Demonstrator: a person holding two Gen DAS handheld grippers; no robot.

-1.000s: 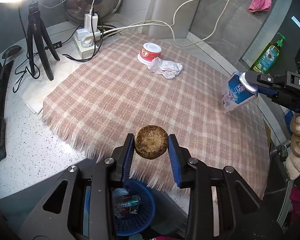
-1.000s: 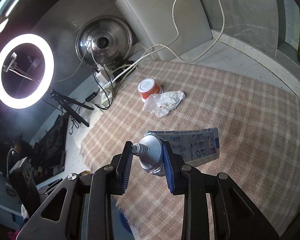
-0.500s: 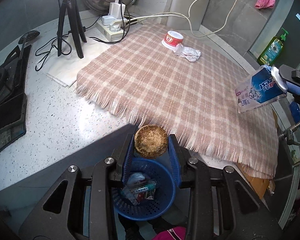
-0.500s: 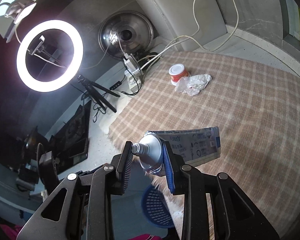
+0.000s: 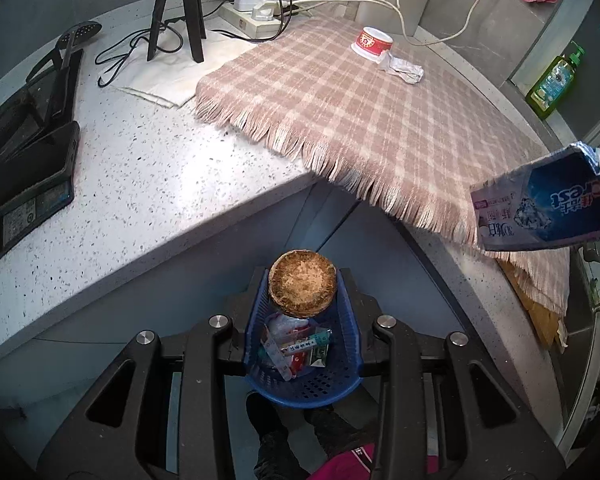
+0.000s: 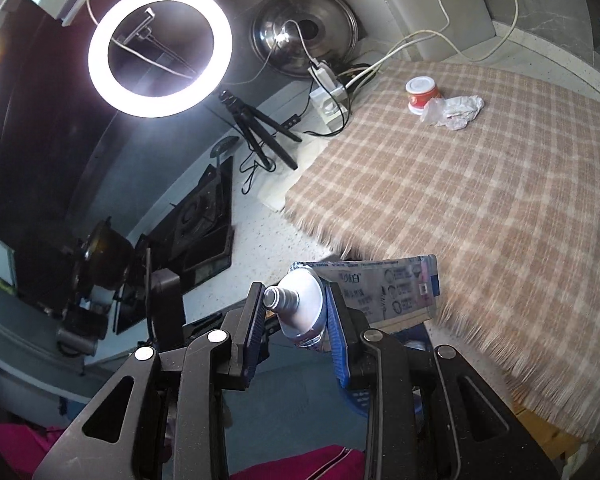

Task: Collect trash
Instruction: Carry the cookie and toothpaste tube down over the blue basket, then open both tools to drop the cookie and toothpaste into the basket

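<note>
The speckled countertop [image 5: 147,184] carries a pink plaid cloth [image 5: 380,120] with fringe hanging over its edge; a red-and-white cup [image 5: 371,42] and a crumpled wrapper [image 5: 404,70] lie far back on it. Below the edge, on the floor, stands the blue trash basket [image 5: 312,388], already holding wrappers. The left gripper [image 5: 303,296] points down almost straight over it, jaws narrowed on a round brown scouring pad [image 5: 302,289], so release should drop it inside. The right gripper [image 6: 295,312], out over the counter edge, clamps the toothpaste tube [image 6: 384,290] at its neck, the tube's long axis running sideways; it appears farther from the basket.
</note>
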